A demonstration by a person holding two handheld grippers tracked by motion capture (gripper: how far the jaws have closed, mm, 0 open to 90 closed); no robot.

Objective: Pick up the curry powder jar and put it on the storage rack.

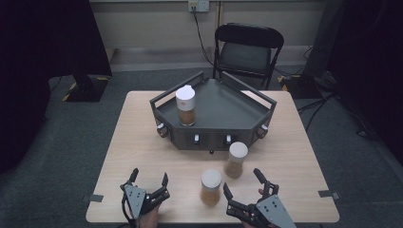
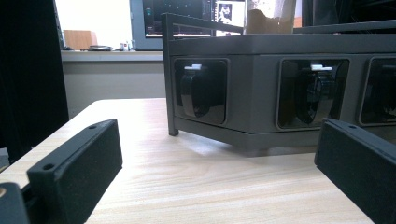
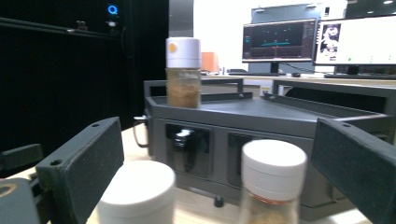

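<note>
A dark grey angular tray stand (image 1: 223,102) sits at the table's far middle, and one white-capped jar of brown powder (image 1: 186,105) stands on its left part. Two more white-capped jars stand on the table in front: one (image 1: 235,159) near the stand, one (image 1: 210,186) closer to me. My left gripper (image 1: 148,180) rests open at the front left edge, empty, facing the stand's front (image 2: 261,93). My right gripper (image 1: 242,183) is open at the front right, just behind the two jars (image 3: 273,182) (image 3: 137,196), with nothing between its fingers.
The wooden table (image 1: 138,137) stands on grey carpet. A black folding chair (image 1: 247,50) is behind the table. Cables run along the floor at right. Monitors (image 3: 280,39) stand on a desk beyond the stand.
</note>
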